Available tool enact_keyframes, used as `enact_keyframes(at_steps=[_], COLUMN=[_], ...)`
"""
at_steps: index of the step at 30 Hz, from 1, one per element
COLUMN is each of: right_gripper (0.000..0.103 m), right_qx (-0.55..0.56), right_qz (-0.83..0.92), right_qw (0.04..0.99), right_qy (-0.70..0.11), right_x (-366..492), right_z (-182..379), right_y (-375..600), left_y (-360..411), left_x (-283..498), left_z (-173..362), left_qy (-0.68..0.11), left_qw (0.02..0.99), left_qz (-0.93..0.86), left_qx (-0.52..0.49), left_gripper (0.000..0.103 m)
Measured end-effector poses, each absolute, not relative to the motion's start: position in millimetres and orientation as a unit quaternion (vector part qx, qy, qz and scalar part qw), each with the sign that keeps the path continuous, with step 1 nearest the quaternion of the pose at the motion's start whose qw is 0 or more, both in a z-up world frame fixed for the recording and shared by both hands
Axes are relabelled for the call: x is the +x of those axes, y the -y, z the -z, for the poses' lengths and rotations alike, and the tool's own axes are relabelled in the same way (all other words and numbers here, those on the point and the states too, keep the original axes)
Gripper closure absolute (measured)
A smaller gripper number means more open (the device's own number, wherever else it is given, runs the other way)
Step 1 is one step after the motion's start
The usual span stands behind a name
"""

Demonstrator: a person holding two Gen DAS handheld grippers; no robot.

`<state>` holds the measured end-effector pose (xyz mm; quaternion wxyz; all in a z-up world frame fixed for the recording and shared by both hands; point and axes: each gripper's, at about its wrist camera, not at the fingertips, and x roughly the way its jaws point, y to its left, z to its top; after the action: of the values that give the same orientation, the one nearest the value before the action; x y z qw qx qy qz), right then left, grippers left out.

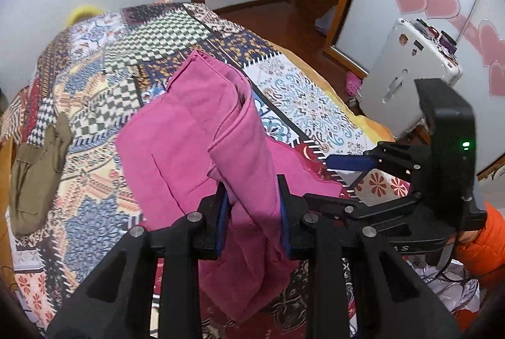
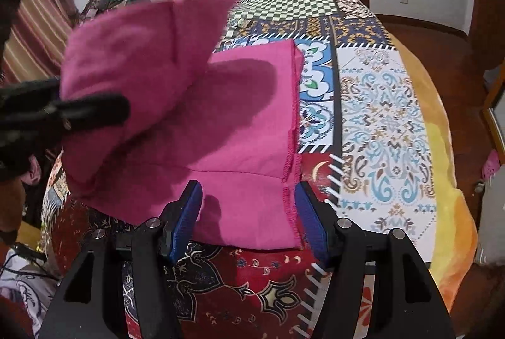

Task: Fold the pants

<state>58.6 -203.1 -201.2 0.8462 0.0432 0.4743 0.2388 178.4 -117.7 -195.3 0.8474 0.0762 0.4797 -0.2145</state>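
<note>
Pink pants (image 2: 240, 118) spread on patchwork bed cover (image 2: 385, 105), one bunched part lifted up, pinched tight in left gripper (image 1: 252, 212), right gripper (image 2: 249, 219) wide apart at near edge of pants, fingers either side, green clothes (image 1: 34, 171) well apart.

Left wrist view: close above the patchwork bedspread (image 1: 176, 32), facing along the bed toward the far wall and door — pink pants (image 1: 189, 130) right at the lens. Right wrist view: low over the near bed edge, facing the far wall. Shared — pants (image 2: 240, 124), bedspread (image 2: 378, 105).
</note>
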Motion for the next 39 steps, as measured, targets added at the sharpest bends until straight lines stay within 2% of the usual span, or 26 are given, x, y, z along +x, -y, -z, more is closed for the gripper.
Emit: enact_keyframes(at_steps=[16, 19, 21, 22, 32, 34, 36, 39], right_gripper=[0.045, 0.045, 0.045, 0.045, 0.045, 0.045, 0.045, 0.045], right_qx=[0.047, 0.047, 0.048, 0.048, 0.041, 0.042, 0.041, 0.041], right_qz=[-0.213, -0.21, -0.209, -0.209, -0.211, -0.21, -0.211, -0.211], right_qw=[0.85, 0.849, 0.85, 0.85, 0.851, 0.851, 0.852, 0.853], right_qy=[-0.48, -0.482, -0.482, -0.482, -0.479, -0.479, -0.478, -0.475], right_x=[53.4, 51.9, 51.3, 51.9, 50.8, 51.0, 51.3, 50.7], right_z=[203.6, 204.0, 203.4, 202.7, 199.5, 198.8, 198.1, 197.1], right_y=[221.6, 223.5, 224.0, 223.7, 221.4, 220.9, 220.6, 221.0], left_y=[140.7, 144.6, 146.1, 146.2, 134.2, 126.9, 114.6, 94.1], left_x=[183.8, 181.0, 181.0, 181.6, 178.5, 178.4, 182.7, 196.1], left_z=[221.6, 220.8, 220.4, 220.4, 192.0, 178.3, 164.7, 157.3], left_qy=[-0.514, -0.512, -0.515, -0.517, -0.508, -0.493, -0.478, -0.464], left_qw=[0.824, 0.824, 0.823, 0.823, 0.834, 0.844, 0.856, 0.87], left_qz=[0.219, 0.221, 0.221, 0.215, 0.212, 0.209, 0.198, 0.165], left_qx=[0.092, 0.098, 0.092, 0.089, 0.043, 0.032, 0.018, 0.024], left_gripper=[0.076, 0.066, 0.052, 0.05, 0.049, 0.047, 0.038, 0.036])
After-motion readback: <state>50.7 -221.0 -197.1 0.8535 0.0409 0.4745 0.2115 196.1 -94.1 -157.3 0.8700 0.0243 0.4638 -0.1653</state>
